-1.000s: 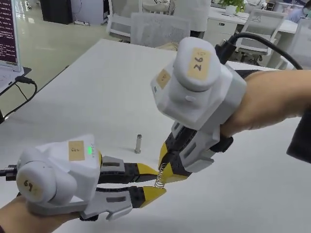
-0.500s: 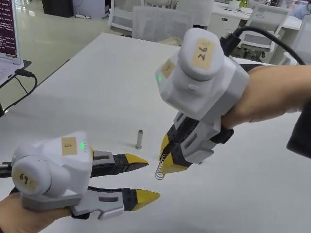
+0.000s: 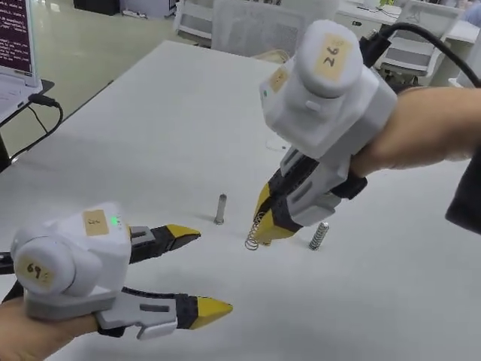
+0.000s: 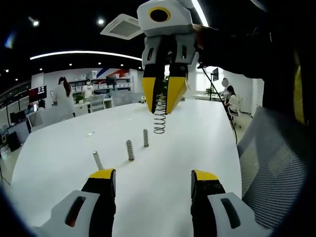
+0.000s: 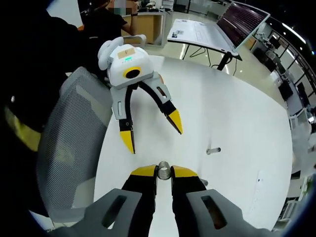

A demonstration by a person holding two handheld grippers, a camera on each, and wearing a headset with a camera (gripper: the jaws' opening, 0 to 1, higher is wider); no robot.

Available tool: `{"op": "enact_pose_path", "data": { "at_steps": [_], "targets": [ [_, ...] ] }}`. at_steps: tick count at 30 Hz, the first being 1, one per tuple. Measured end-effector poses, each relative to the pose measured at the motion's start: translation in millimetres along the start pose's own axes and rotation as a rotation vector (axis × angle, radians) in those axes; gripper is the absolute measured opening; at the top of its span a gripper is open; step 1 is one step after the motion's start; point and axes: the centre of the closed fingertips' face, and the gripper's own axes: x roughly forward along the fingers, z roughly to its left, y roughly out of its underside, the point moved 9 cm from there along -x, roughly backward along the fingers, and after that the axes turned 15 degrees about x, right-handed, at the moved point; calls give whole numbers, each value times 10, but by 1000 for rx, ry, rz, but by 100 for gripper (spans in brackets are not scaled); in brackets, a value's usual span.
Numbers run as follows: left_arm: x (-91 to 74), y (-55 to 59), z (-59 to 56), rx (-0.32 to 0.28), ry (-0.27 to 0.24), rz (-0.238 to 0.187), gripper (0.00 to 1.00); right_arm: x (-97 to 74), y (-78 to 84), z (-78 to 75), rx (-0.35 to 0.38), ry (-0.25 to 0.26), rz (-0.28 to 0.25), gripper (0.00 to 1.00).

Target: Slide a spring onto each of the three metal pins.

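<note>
Yellow-tipped right gripper (image 3: 263, 238) pinches our spring (image 3: 252, 236), dangling low over the surface (image 3: 150, 135) just beside the bare pin (image 3: 221, 209). We hold our left gripper (image 3: 213, 271) nearby, jaws spread wide, empty.

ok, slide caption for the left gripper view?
Right hand-held gripper holds a spring above the table; left hand-held gripper open; one bare pin.

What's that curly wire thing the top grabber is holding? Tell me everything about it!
It is a thin silvery wire coil spring with open loops you can see through. Its top end is pinched between the yellow tips of the right gripper, and the rest hangs down, slightly tilted, close over the white table. Whether its bottom touches the table, I cannot tell.
</note>
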Motion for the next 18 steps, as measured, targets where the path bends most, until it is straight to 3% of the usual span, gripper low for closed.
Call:
{"op": "enact_pose_path", "data": {
  "at_steps": [18],
  "targets": [
    [-155, 206, 84, -32, -88, 48, 64, 26, -131, -320, 26, 24, -47, 8]
  ]
}}
